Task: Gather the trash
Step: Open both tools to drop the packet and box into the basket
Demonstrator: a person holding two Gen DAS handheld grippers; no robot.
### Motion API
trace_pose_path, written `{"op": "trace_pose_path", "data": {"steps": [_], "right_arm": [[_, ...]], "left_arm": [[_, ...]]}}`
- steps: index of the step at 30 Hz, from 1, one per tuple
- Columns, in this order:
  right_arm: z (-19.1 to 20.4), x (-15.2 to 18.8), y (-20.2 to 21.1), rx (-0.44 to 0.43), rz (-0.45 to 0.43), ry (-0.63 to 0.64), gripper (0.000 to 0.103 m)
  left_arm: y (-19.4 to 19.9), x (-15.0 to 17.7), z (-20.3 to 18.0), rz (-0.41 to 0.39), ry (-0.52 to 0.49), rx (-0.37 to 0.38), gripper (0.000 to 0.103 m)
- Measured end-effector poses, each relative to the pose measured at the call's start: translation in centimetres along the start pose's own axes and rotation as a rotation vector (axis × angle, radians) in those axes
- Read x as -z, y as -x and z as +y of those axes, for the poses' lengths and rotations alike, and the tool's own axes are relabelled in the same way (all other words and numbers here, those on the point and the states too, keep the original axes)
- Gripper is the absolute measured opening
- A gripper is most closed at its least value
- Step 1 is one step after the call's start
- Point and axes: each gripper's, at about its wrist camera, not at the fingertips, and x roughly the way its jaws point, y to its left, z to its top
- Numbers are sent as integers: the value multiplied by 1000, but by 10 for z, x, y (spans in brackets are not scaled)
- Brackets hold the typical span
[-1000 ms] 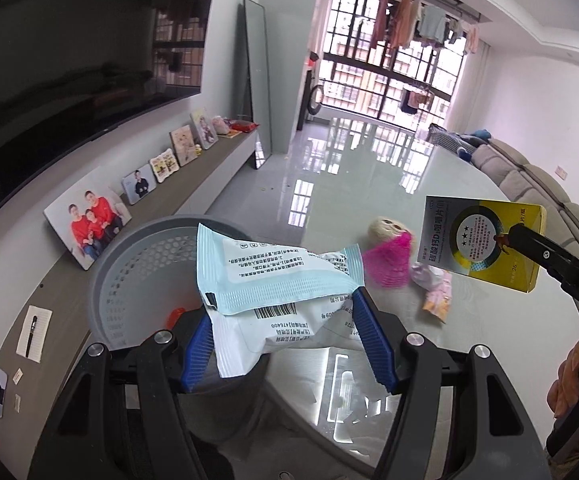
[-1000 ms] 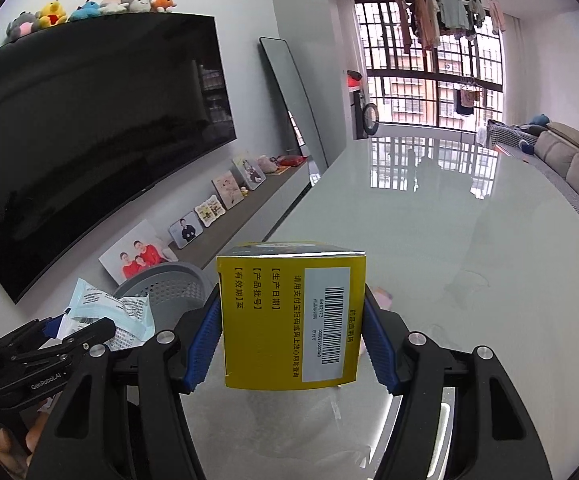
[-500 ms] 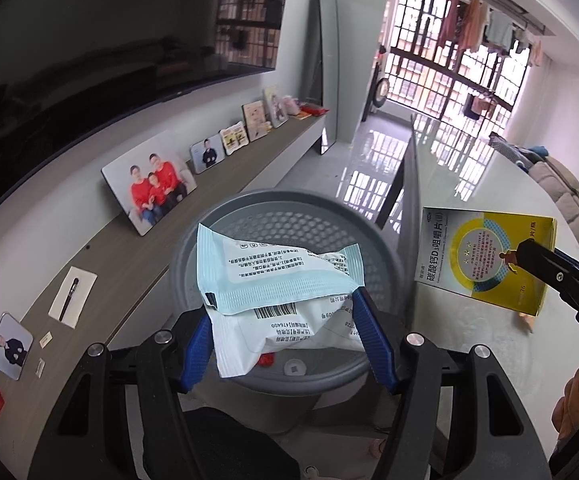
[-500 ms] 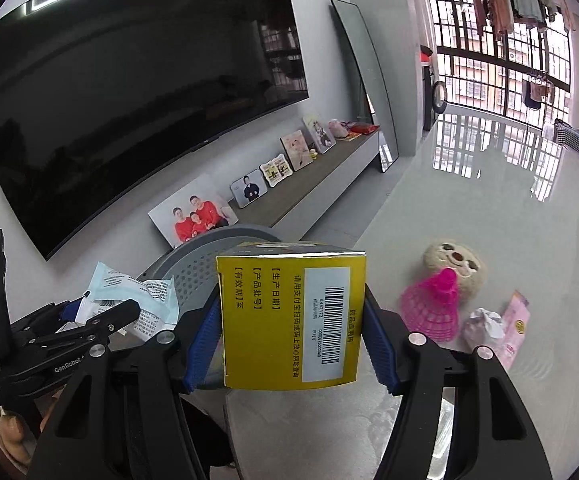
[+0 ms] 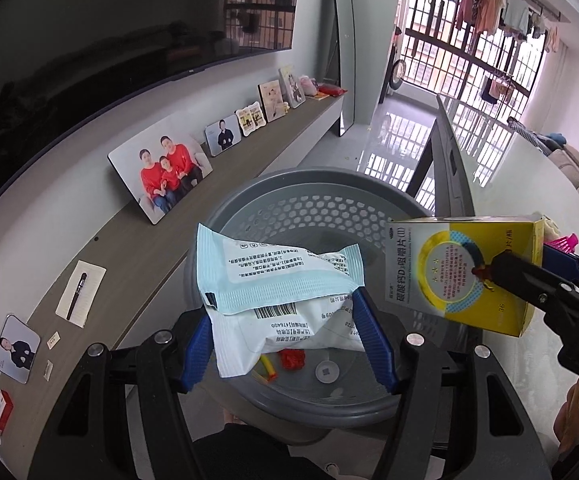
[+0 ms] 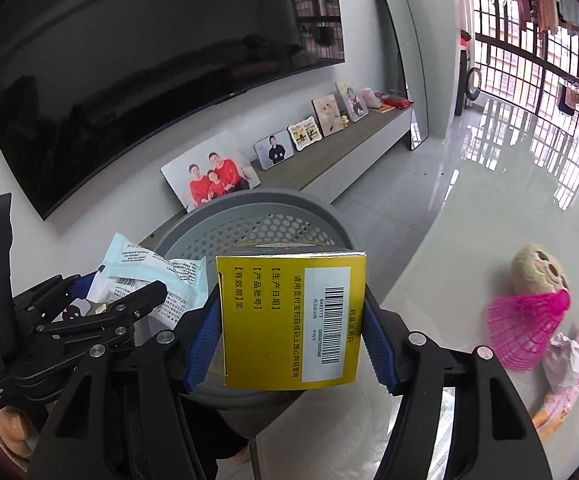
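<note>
My left gripper (image 5: 285, 336) is shut on a white and light-blue plastic packet (image 5: 277, 288), held right over the mouth of the grey perforated waste basket (image 5: 313, 200). Small red and yellow scraps (image 5: 285, 362) lie on the basket's floor. My right gripper (image 6: 289, 336) is shut on a yellow medicine box (image 6: 289, 320), barcode side facing the camera, at the basket's (image 6: 257, 216) near rim. The left wrist view shows that yellow box (image 5: 461, 272) at the basket's right edge. In the right wrist view the left gripper (image 6: 89, 308) and its packet (image 6: 149, 268) sit to the left.
A glossy white table (image 6: 469, 240) on the right holds a beige plush toy (image 6: 537, 268), a pink net item (image 6: 525, 328), a crumpled wrapper (image 6: 561, 360) and a pink sachet (image 6: 569, 392). A low shelf with photo frames (image 5: 161, 168) runs under a wall TV (image 5: 89, 60).
Both grippers have swung left off the table and sunk, so the packet and the box now hang over the basket's mouth instead of beside it. Neither grip has altered.
</note>
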Motion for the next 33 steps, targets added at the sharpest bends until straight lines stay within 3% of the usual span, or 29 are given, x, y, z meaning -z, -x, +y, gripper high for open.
{"op": "trace_pose_path", "data": {"steps": [12,33], "right_arm": [[7,1,-37,-3,77,4,62],[-1,4,-47,-3,115,-15,63]], "left_arm": [[-25,5,10,62,-1,-36,63],[-40,3,9,104,-6,-64,65]]}}
